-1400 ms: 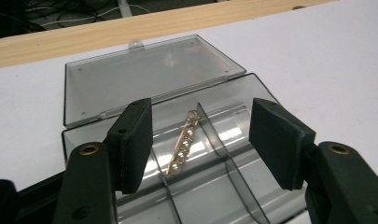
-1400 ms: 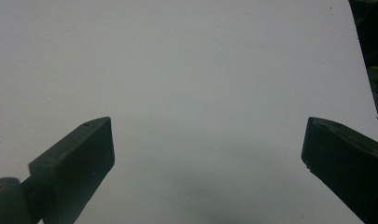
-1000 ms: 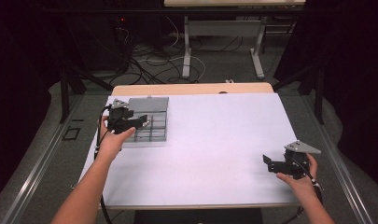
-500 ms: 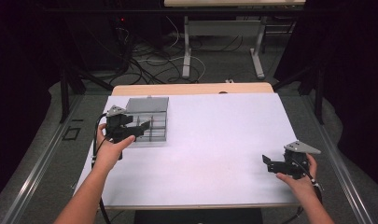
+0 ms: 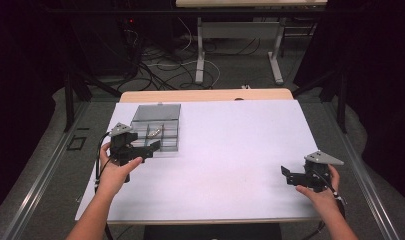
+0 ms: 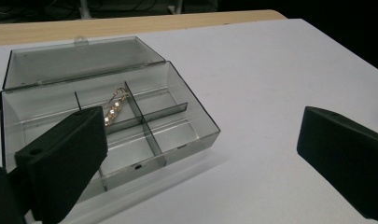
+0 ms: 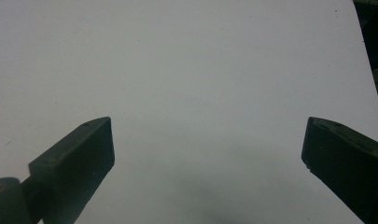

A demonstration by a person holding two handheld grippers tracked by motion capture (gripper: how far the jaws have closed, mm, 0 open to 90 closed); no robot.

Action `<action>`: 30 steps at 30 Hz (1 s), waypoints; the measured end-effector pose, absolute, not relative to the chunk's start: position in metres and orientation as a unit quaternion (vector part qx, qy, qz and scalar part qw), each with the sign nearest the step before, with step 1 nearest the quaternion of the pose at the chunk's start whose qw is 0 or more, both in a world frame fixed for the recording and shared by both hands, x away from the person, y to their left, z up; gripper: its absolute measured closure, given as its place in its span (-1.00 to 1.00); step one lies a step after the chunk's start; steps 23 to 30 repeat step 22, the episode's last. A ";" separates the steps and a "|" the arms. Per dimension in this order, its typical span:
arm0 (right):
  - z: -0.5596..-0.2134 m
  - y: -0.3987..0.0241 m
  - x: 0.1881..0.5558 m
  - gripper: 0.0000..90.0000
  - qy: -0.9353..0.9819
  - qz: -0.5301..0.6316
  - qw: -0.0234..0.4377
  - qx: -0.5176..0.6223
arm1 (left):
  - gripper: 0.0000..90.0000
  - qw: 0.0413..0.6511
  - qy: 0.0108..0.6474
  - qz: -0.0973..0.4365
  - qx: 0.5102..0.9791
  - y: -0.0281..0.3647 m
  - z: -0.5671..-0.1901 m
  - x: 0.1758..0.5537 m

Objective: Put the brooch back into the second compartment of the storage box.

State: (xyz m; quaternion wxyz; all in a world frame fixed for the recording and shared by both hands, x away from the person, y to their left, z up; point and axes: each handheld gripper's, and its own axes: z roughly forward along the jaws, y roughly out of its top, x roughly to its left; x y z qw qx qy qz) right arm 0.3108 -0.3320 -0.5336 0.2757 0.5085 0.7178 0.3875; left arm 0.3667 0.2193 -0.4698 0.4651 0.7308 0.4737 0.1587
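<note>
Left gripper (image 5: 146,150) sits at the near edge of the clear compartment box (image 5: 157,131), jaws spread wide, having just been opening, nothing between them; the box lies on the white sheet (image 5: 230,150) near the table's far left corner, lid (image 5: 156,112) folded back flat toward the far edge. Right gripper (image 5: 286,176) rests near the near right corner, well apart from the box, jaws also wide and holding nothing. Hard to make out: from the high view the box contents read as a small pale smear in one cell. The left gripper view resolves it as a gold chain with pearl-like beads (image 6: 115,106), lying in a far-row compartment against a divider; its lower end is cut off behind the left jaw, which also covers the box's near left cells. The right gripper view gives bare white sheet between its jaws. Surroundings: a strip of wooden tabletop (image 5: 205,95) shows beyond the sheet; past it, floor cables (image 5: 160,65) and the legs of another table (image 5: 275,55) in dim light. Nothing stands between either gripper and the box.
</note>
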 end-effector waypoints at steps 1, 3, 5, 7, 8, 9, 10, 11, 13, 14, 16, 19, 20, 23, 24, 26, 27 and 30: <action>-0.534 -0.332 0.311 -0.96 0.717 0.388 0.276 0.509 | -0.98 0.464 0.474 0.158 0.732 0.220 -0.471 0.365; -0.534 -0.332 0.311 -0.96 0.717 0.389 0.276 0.509 | -0.99 0.462 0.474 0.158 0.733 0.222 -0.474 0.361; -0.534 -0.332 0.311 -0.96 0.716 0.389 0.276 0.509 | -0.99 0.461 0.475 0.158 0.732 0.223 -0.476 0.357; -0.534 -0.332 0.311 -0.96 0.717 0.389 0.276 0.509 | -0.99 0.457 0.477 0.160 0.733 0.224 -0.478 0.352; -0.534 -0.332 0.311 -0.96 0.718 0.387 0.276 0.508 | -0.99 0.457 0.479 0.162 0.732 0.225 -0.480 0.350; -0.534 -0.332 0.311 -0.96 0.717 0.387 0.276 0.510 | -0.99 0.456 0.478 0.161 0.734 0.225 -0.482 0.348; -0.534 -0.332 0.311 -0.96 0.717 0.387 0.276 0.509 | -0.99 0.453 0.479 0.159 0.735 0.226 -0.483 0.346; -0.534 -0.332 0.311 -0.96 0.718 0.388 0.275 0.509 | -0.99 0.453 0.479 0.159 0.735 0.226 -0.484 0.345; -0.534 -0.332 0.311 -0.96 0.721 0.386 0.274 0.507 | -0.99 0.454 0.478 0.157 0.735 0.228 -0.486 0.342; -0.534 -0.332 0.311 -0.96 0.719 0.387 0.273 0.509 | -0.99 0.455 0.479 0.157 0.734 0.229 -0.487 0.341; -0.534 -0.331 0.311 -0.96 0.718 0.387 0.275 0.508 | -0.99 0.449 0.481 0.159 0.737 0.230 -0.489 0.339; -0.533 -0.332 0.310 -0.96 0.719 0.387 0.273 0.508 | -0.99 0.449 0.480 0.160 0.736 0.233 -0.494 0.336; -0.534 -0.331 0.310 -0.96 0.718 0.388 0.275 0.509 | -0.99 0.450 0.477 0.159 0.738 0.233 -0.496 0.335; -0.534 -0.332 0.310 -0.96 0.718 0.388 0.275 0.509 | -0.99 0.446 0.482 0.159 0.737 0.234 -0.499 0.334; -0.534 -0.332 0.310 -0.96 0.718 0.388 0.275 0.509 | -0.99 0.446 0.482 0.159 0.737 0.234 -0.499 0.334; -0.534 -0.332 0.310 -0.96 0.718 0.388 0.275 0.509 | -0.99 0.446 0.482 0.159 0.737 0.234 -0.499 0.334; -0.534 -0.332 0.310 -0.96 0.718 0.388 0.275 0.509 | -0.99 0.446 0.482 0.159 0.737 0.234 -0.499 0.334; -0.534 -0.332 0.310 -0.96 0.718 0.388 0.275 0.509 | -0.99 0.446 0.482 0.159 0.737 0.234 -0.499 0.334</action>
